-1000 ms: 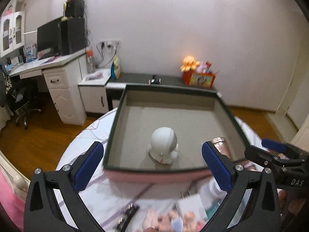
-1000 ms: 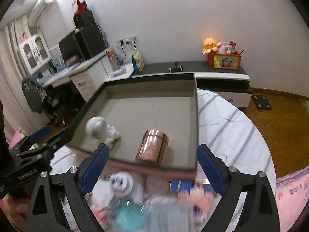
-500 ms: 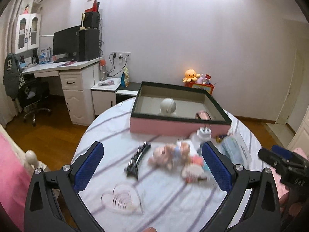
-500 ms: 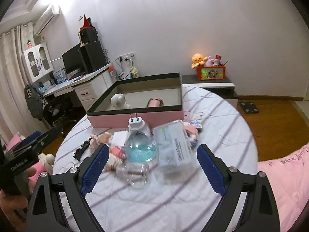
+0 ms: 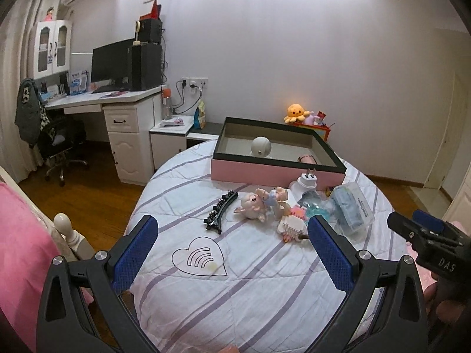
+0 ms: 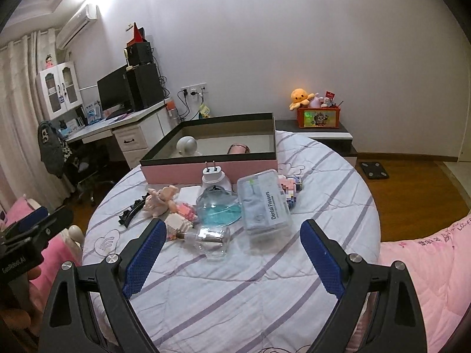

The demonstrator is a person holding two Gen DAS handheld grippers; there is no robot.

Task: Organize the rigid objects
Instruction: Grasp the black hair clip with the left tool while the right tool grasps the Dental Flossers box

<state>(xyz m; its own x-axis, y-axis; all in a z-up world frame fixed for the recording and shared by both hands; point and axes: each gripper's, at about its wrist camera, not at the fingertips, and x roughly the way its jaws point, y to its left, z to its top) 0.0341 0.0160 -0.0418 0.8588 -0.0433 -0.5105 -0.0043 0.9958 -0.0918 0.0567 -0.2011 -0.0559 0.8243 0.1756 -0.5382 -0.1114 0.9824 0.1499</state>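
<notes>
A pink box with a dark rim (image 5: 276, 173) (image 6: 206, 169) stands at the far side of the round bed-like table. It holds a white round figure (image 5: 261, 146) (image 6: 187, 145) and a copper can (image 5: 307, 159) (image 6: 239, 148). In front of it lie a white plug (image 6: 212, 175), a blue glass bottle (image 6: 217, 207), a dental flosser box (image 6: 263, 203), a clear bottle (image 6: 210, 239), a pink doll (image 5: 259, 204), a black hair clip (image 5: 220, 213) and block toys (image 5: 290, 225). My left gripper (image 5: 232, 253) and right gripper (image 6: 231, 253) are both open, empty, and held back above the near side.
A white desk (image 5: 117, 108) with a monitor and an office chair (image 5: 59, 147) stand at the left. A low cabinet with an orange toy bin (image 6: 318, 117) is behind the table. Pink bedding (image 6: 426, 264) lies to the right, wooden floor around.
Both grippers have pulled far back and up from just over the box. The whole table and the loose objects have come into view. Both stay open.
</notes>
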